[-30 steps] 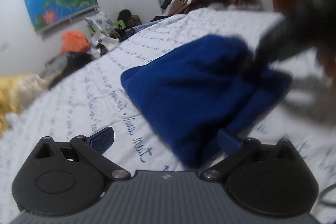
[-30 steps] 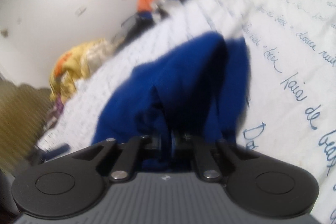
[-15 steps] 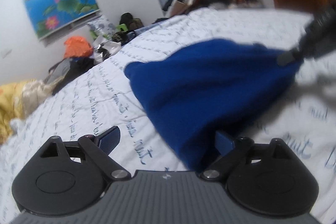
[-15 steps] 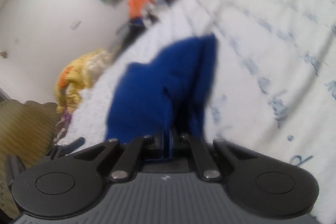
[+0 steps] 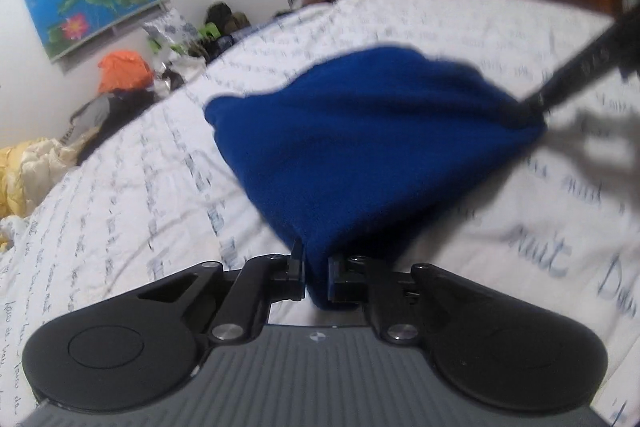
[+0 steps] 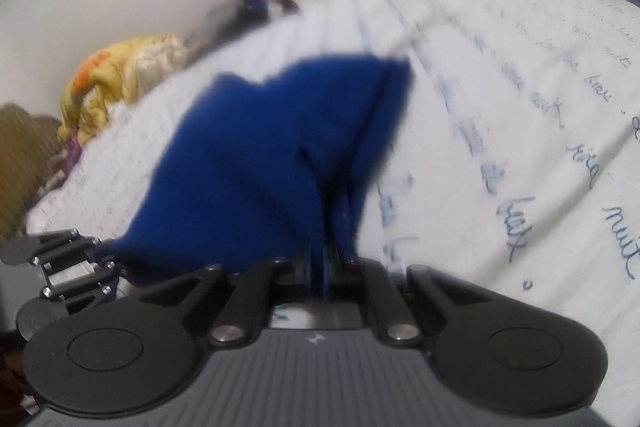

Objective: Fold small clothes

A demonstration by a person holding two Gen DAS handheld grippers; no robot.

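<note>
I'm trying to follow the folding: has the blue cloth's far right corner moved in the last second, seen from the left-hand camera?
Yes. The blue cloth has been drawn out rightward across the lettered bedsheet by the right gripper, while the left gripper closes on its near corner.

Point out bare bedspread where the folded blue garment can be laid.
Free: bedspread left of the blue garment, and the stretch right of it in the right wrist view. Crowded: the clutter along the far edge by the wall.
</note>
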